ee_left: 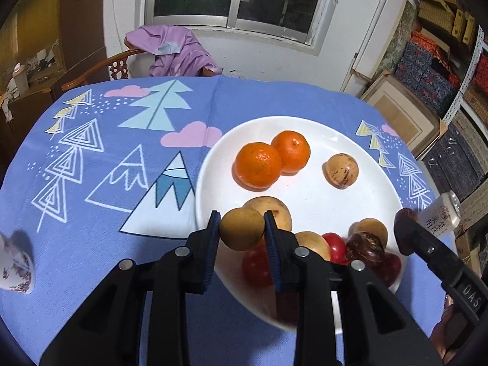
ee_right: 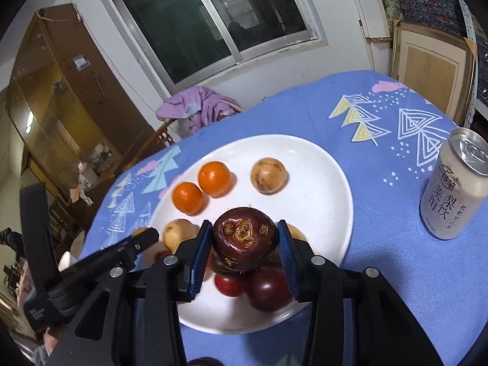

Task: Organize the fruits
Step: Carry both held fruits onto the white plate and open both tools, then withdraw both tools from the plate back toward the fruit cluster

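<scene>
- While your left gripper (ee_left: 242,228) clamps a tan fruit (ee_left: 242,228) above the white plate's (ee_left: 360,158) lower-left rim, set it beside the other tan ones, not on the pile.
- Your right gripper (ee_right: 244,242), closed on the dark water chestnut (ee_right: 244,239) at frame centre, should lower slowly clear of the red fruits (ee_right: 265,286).
- Only the right view shows the drink can (ee_right: 454,189) at right; only the left shows a patterned cup (ee_left: 15,265) at lower left.

The left tongs (ee_left: 242,228) are clamped on a small tan fruit (ee_left: 242,228) and held raised, while the right tongs (ee_right: 244,244), just beside them, pinch a dark purple-brown water chestnut (ee_right: 244,239) between blue-padded fingers (ee_right: 199,254).
</scene>
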`<state>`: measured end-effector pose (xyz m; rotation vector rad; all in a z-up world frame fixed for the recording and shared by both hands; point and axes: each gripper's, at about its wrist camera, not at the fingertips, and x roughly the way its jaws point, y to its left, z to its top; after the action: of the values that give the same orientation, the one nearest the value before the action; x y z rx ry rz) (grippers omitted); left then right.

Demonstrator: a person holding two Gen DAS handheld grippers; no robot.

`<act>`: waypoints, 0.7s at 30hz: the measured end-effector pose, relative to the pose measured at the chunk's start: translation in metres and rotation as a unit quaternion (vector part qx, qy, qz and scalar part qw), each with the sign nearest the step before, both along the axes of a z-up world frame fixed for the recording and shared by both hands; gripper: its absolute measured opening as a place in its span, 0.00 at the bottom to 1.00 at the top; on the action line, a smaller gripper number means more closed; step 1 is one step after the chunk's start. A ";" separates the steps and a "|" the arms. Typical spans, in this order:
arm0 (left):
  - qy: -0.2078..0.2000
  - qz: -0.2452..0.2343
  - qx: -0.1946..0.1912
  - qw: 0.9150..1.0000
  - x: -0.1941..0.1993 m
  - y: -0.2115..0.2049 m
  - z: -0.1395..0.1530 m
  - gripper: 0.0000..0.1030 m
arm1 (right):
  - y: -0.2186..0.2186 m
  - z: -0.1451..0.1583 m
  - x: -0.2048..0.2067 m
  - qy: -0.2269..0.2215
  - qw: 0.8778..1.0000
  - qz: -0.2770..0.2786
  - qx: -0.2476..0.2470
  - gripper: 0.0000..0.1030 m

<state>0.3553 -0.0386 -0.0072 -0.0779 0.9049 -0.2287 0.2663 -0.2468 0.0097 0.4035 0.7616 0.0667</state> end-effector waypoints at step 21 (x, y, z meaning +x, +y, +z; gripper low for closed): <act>-0.061 0.037 0.035 0.997 -0.104 0.053 0.039 0.53 | 0.015 0.060 -0.044 -0.074 0.996 0.034 0.045 0.45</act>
<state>0.2514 0.0148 0.0313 -0.0323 0.7853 -0.1303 0.2220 -0.2320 0.0700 0.4531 0.6284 0.1943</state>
